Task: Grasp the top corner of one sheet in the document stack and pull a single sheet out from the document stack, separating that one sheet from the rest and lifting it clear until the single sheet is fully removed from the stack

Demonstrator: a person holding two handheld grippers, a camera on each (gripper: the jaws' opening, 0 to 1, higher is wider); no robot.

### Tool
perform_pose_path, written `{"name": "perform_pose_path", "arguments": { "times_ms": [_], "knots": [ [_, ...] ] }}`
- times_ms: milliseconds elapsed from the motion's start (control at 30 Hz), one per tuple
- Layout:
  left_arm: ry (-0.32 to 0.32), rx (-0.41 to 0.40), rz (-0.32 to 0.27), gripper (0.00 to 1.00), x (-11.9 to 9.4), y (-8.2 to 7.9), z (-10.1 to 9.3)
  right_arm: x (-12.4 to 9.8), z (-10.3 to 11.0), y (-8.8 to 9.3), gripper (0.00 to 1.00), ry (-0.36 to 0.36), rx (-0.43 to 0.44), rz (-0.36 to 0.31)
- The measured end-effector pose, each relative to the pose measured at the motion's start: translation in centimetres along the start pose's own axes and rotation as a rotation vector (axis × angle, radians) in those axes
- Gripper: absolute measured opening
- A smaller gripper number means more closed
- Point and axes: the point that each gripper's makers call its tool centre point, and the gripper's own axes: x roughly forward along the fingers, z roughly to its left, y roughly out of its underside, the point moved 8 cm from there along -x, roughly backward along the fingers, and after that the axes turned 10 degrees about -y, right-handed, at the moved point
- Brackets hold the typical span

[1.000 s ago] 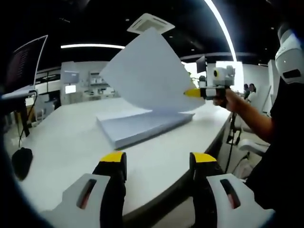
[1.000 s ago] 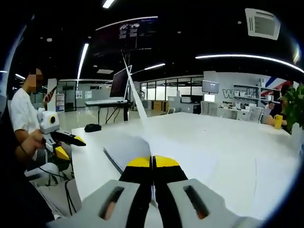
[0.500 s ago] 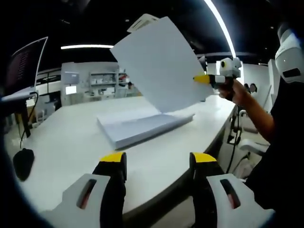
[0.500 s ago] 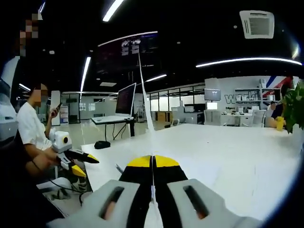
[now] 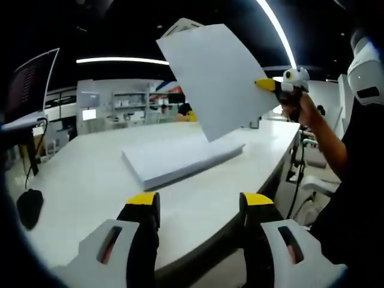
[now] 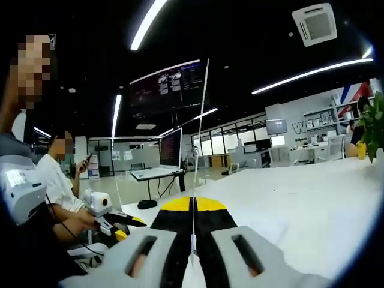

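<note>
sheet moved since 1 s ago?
Yes. In the left gripper view the sheet has risen clear of the stack, which stays put on the table; the right gripper holds its corner.

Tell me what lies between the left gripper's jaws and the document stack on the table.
Bare white table: in the left gripper view nothing sits between the open left gripper and the document stack. The lifted sheet hangs above, pinched by the right gripper.

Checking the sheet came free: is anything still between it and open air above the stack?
Nothing visible. The sheet, pinched by the right gripper, hangs apart from the stack, with the left gripper open and low, well clear.
</note>
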Motion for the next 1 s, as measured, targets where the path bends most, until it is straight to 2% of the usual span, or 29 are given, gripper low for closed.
{"name": "perform_pose_path", "arguments": {
  "times_ms": [167,333,767,1000],
  "knots": [
    [0.003,0.0,-0.001,0.53,0.0,0.0,0.0,0.2,0.8,-0.6,0.01,0.023,-0.08,0.021],
    [0.0,-0.003,0.001,0.53,-0.1,0.2,0.1,0.3,1.0,-0.4,0.01,0.036,-0.109,0.049],
    [0.01,-0.007,-0.002,0.53,0.2,0.2,-0.1,0.2,0.7,0.2,0.01,0.038,-0.104,0.077],
    [0.006,-0.007,0.001,0.53,0.1,0.3,0.0,-0.8,-0.4,0.7,0.01,0.068,-0.075,0.098]
  ]
}}
